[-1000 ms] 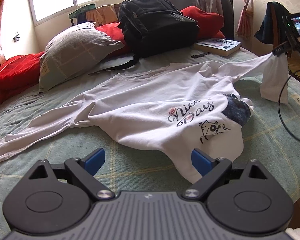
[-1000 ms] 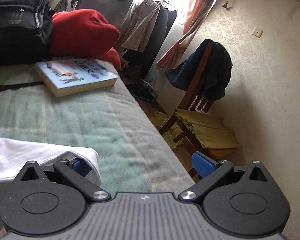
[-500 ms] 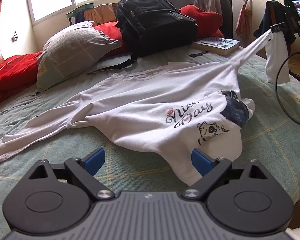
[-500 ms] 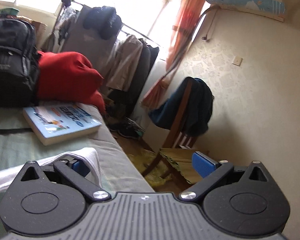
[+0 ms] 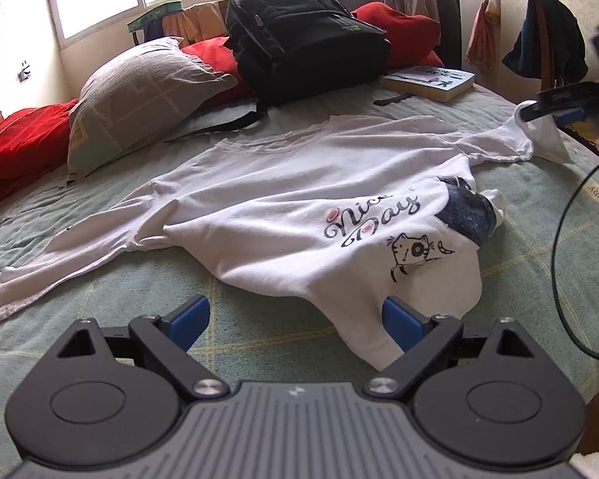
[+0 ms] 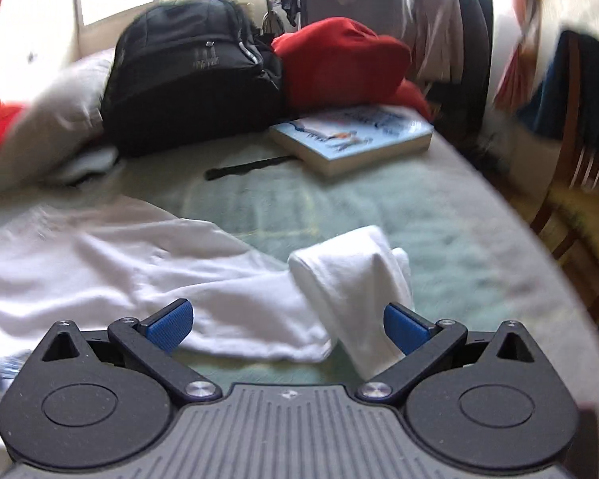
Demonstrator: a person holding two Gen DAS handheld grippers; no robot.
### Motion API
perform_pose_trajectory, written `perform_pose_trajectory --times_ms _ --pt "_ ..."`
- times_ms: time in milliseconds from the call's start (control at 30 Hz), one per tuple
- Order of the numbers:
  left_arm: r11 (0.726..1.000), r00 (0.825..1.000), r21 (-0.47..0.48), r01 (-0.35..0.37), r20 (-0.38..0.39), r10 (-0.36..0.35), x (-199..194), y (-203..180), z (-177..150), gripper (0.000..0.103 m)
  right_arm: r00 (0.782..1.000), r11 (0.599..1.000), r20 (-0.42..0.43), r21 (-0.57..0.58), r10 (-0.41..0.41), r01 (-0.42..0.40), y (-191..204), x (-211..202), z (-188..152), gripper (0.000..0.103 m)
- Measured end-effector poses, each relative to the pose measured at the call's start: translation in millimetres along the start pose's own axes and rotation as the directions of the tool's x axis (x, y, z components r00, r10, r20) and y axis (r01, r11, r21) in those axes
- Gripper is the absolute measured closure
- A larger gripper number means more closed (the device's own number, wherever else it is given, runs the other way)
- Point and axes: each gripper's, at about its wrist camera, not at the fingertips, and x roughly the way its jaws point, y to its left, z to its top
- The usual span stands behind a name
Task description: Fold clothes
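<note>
Lying crumpled on the bed [image 5: 100, 295], the shirt [image 5: 283, 203] looks light and limp; grip hems or sleeve [image 6: 351, 279]. Both jaws gape wide, empty.

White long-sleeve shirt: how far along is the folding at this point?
Barely started. Done: the white shirt lies spread print-up on the bed, body unfolded. In hand: one sleeve, doubled over, lies between the open right gripper's fingers, unclamped; the left gripper hovers open at the hem. Left: the other sleeve, stretched out flat, and every body fold.
</note>
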Motion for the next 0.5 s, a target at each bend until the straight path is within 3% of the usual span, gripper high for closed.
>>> perform_pose_trajectory --times_ms 100,233,300,433,500 --pt "1.000 1.000 0.016 0.011 -0.006 -0.011 2.9 -6.1 1.2 0.010 0.998 0.990 0.033 0.129 0.061 -0.065 -26.9 -19.1 -14.6 0.000" --pt "0.999 1.000 0.047 0.027 -0.011 -0.026 3.7 -16.7 2.2 0.010 0.997 0.987 0.029 0.148 -0.065 0.060 -47.2 -21.2 -32.1 0.001" --pt "0.998 1.000 0.057 0.027 -0.013 -0.027 3.3 -20.7 2.7 0.010 0.998 0.980 0.022 0.189 -0.060 0.055 -61.1 -19.9 -40.7 0.008" --pt "0.997 1.000 0.070 0.024 -0.017 -0.023 3.9 -27.7 4.9 0.010 0.995 0.945 0.092 0.327 -0.034 0.003 -92.5 -22.3 -45.2 0.018" --pt "0.997 1.000 0.077 0.022 -0.020 -0.021 4.3 -31.3 6.1 0.010 0.992 0.937 0.096 0.348 -0.077 0.039 -100.8 -18.0 -42.0 0.024"
